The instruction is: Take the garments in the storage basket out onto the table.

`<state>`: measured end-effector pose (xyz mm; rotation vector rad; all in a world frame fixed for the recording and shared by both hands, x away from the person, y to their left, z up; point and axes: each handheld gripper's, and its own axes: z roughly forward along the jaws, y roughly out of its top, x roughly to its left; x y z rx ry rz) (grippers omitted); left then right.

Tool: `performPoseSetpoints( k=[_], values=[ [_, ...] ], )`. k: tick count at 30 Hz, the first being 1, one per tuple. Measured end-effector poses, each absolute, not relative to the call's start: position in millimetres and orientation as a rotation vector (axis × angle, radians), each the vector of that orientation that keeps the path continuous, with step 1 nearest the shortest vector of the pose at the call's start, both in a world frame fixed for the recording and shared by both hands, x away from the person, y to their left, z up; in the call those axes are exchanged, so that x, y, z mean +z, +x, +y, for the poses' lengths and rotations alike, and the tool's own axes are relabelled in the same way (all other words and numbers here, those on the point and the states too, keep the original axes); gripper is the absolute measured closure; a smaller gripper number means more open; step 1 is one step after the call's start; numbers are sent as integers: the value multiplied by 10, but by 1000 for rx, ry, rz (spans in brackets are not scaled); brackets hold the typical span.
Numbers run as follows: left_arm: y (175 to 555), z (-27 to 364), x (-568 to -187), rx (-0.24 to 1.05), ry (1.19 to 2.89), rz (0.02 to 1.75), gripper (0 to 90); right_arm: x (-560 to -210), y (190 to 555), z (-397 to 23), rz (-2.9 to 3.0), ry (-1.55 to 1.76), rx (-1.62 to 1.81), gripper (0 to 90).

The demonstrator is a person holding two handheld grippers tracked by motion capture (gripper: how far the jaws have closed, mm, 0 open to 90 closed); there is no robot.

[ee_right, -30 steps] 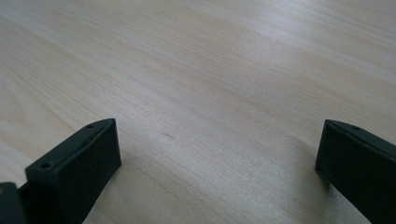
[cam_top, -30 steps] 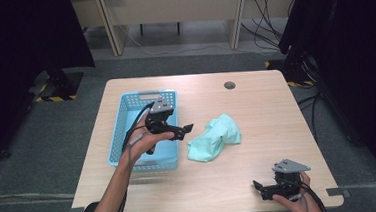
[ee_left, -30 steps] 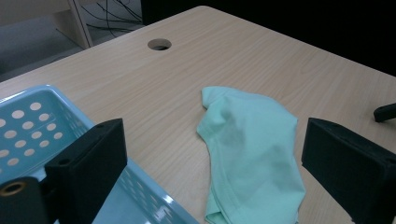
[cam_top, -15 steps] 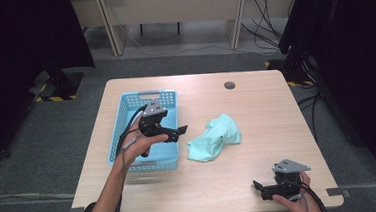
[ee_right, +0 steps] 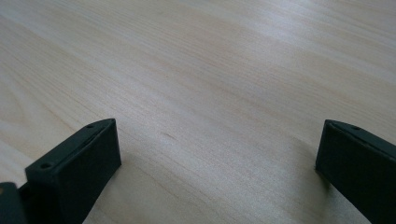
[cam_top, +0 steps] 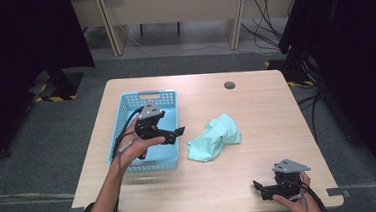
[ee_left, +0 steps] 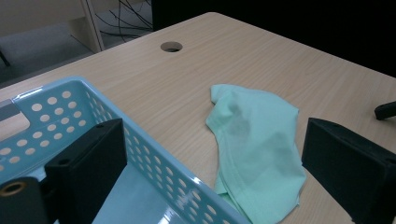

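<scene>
Nearest the front edge of the worktop (cam_top: 221, 184), toward its right front corner, we see the right gripper (cam_top: 260, 189) lying low on the bare wood; in the right gripper view its jaws stand wide apart, released, with nothing but wood grain between them. It lies as it did a second ago.

Farther in, at the middle of the worktop, lies the crumpled mint-green cloth (cam_top: 214, 137), unheld and apart from both grippers, just beside the right wall of the blue perforated basket (cam_top: 126, 115). We take this cloth to be the thing the work concerns.

Over the basket, near the left edge, hangs the left gripper (cam_top: 179, 132), its jaws released and empty; in the left gripper view they frame the basket rim (ee_left: 154, 154) and the cloth (ee_left: 257, 140). Compared with a second ago, this gripper has drawn slightly toward the left edge, while the cloth has not shifted. We judge that no grasp has begun, and that the left gripper would still have to cross the basket wall to reach the cloth.

At the far edge we note a round cable hole (cam_top: 229, 85).

No brand, label or legible writing appears on any item.
</scene>
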<state>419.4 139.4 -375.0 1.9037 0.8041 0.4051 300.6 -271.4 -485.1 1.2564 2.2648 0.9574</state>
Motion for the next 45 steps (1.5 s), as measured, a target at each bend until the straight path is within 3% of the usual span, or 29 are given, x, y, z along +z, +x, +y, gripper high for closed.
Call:
performPoseSetpoints(
  k=[45],
  values=[
    [3895,1585,-3757,442,1903,803,62,-4852,3004,-2711,2263,1257,958,2]
  ],
)
